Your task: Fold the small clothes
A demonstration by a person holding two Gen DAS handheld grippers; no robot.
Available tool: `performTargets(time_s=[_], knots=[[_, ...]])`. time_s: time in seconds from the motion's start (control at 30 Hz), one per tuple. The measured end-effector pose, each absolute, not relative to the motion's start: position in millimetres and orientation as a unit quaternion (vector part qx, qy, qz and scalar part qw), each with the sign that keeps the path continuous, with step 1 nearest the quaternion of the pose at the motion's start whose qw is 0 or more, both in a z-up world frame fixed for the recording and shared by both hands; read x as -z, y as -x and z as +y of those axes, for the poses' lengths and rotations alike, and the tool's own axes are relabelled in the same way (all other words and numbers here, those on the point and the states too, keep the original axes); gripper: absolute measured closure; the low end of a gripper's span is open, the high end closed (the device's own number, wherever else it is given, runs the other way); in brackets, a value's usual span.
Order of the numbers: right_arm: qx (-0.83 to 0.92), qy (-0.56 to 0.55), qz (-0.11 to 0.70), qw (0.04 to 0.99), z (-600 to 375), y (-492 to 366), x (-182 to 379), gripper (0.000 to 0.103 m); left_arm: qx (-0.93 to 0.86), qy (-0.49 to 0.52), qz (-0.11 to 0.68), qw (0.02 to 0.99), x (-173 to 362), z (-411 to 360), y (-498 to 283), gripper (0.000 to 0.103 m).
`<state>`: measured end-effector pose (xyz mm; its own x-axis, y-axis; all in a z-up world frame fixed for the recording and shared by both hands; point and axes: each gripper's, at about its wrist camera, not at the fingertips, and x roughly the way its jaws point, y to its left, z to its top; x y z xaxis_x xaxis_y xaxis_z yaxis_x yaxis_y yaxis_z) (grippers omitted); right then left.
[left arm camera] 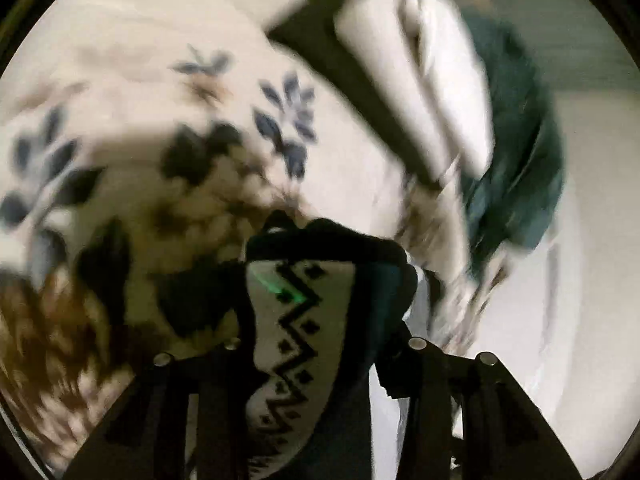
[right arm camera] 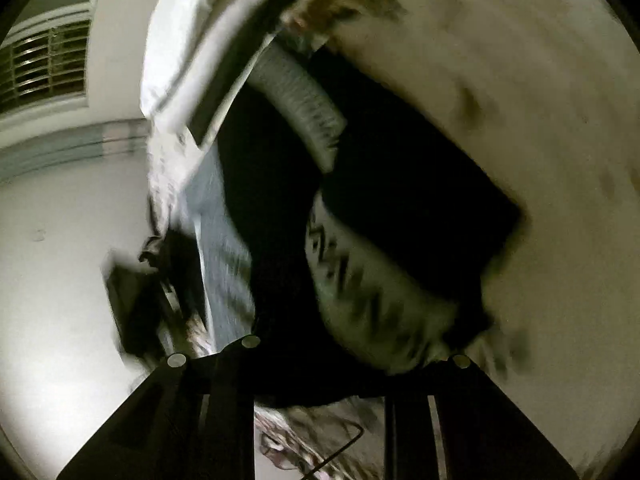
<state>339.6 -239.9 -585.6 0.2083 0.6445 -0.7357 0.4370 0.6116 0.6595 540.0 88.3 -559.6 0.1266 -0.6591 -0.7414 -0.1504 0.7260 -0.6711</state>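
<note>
A small dark garment with a cream panel and black zigzag pattern (left arm camera: 296, 328) hangs between my left gripper's (left arm camera: 320, 364) fingers, which are shut on it above a floral bedsheet (left arm camera: 132, 92). In the right wrist view the same garment (right arm camera: 372, 288) shows its cream patterned panel and black body, bunched between my right gripper's (right arm camera: 320, 364) fingers, which are shut on it. Both views are blurred by motion.
A dark teal cloth (left arm camera: 516, 152) and white pillows (left arm camera: 436, 80) lie at the bed's far side. The right wrist view shows a white wall (right arm camera: 48, 240), a vent grille (right arm camera: 44, 72), a grey ribbed cuff (right arm camera: 304, 96) and a dark object (right arm camera: 136, 292) by the bed.
</note>
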Motion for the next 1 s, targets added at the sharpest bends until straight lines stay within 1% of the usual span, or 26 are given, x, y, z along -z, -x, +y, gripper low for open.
performTargets(time_s=[0.03,0.07,0.1,0.13,0.17,0.2,0.23,0.27,0.33,0.43,0.5,0.57,0.63,0.67,0.7,0.73,0.77,0.8,0.83,0.9,1.0], knots=[[-0.076,-0.433,0.632,0.638,-234.5,-335.2,594.7,0.076,0.181,0.290,0.650,0.679,560.5,79.3,-544.0,0.062],[-0.066,-0.430,0.648,0.626,-234.5,-334.8,604.9,0.074,0.177,0.270,0.652,0.687,557.7,74.1,-543.1,0.061],[-0.062,-0.428,0.654,0.621,-232.7,-332.4,605.8,0.069,0.175,0.251,0.646,0.699,551.6,70.8,-538.7,0.059],[-0.060,-0.429,0.658,0.616,-238.1,-333.2,606.3,0.061,0.167,0.233,0.639,0.713,543.4,69.6,-530.8,0.056],[-0.058,-0.420,0.661,0.619,-242.4,-334.5,601.6,0.052,0.156,0.220,0.632,0.727,534.5,70.2,-522.9,0.050],[-0.061,-0.405,0.660,0.630,-248.8,-333.9,592.0,0.035,0.138,0.205,0.623,0.742,522.8,71.2,-512.3,0.028],[-0.060,-0.392,0.658,0.640,-255.0,-332.2,583.6,0.028,0.118,0.194,0.610,0.759,510.3,74.4,-499.8,0.011],[-0.054,-0.369,0.655,0.658,-265.2,-328.4,570.7,0.027,0.101,0.191,0.597,0.773,498.9,78.4,-488.8,0.009],[-0.040,-0.327,0.649,0.686,-282.4,-324.5,549.2,0.026,0.048,0.177,0.575,0.797,481.2,90.5,-453.1,0.009],[-0.024,-0.290,0.636,0.715,-305.0,-335.6,524.5,0.026,-0.047,0.139,0.570,0.809,483.8,106.7,-401.0,0.005],[-0.027,-0.282,0.626,0.726,-314.8,-358.9,518.7,0.026,-0.090,0.135,0.583,0.796,503.2,116.2,-371.4,0.005],[-0.035,-0.272,0.614,0.740,-312.0,-397.0,525.3,0.026,-0.125,0.128,0.608,0.774,535.1,123.0,-349.8,0.005],[-0.035,-0.259,0.611,0.747,-291.7,-441.3,538.6,0.026,-0.145,0.136,0.632,0.749,570.3,130.9,-335.5,0.005],[-0.043,-0.260,0.616,0.743,-276.6,-472.2,555.5,0.026,-0.151,0.141,0.637,0.742,583.2,133.0,-332.3,0.005],[-0.048,-0.264,0.622,0.736,-273.0,-488.3,567.4,0.026,-0.151,0.154,0.634,0.742,594.6,135.7,-331.0,0.002],[-0.057,-0.272,0.626,0.729,-264.2,-504.5,577.2,0.029,-0.149,0.156,0.630,0.746,598.6,137.1,-331.9,0.000],[-0.072,-0.289,0.626,0.721,-259.7,-517.3,585.9,0.039,-0.148,0.152,0.631,0.746,603.2,137.3,-334.1,0.000],[-0.083,-0.293,0.622,0.722,-254.9,-524.7,588.3,0.083,-0.148,0.149,0.635,0.743,607.4,137.3,-337.2,0.000],[-0.086,-0.277,0.614,0.734,-250.2,-529.7,582.8,0.094,-0.149,0.148,0.636,0.743,608.2,136.9,-339.0,0.000],[-0.088,-0.233,0.578,0.777,-244.4,-532.4,553.1,0.095,-0.148,0.158,0.644,0.734,611.8,141.0,-343.3,0.000],[-0.085,-0.218,0.559,0.796,-247.0,-536.2,529.8,0.095,-0.131,0.174,0.676,0.704,611.8,154.6,-353.1,0.000]])
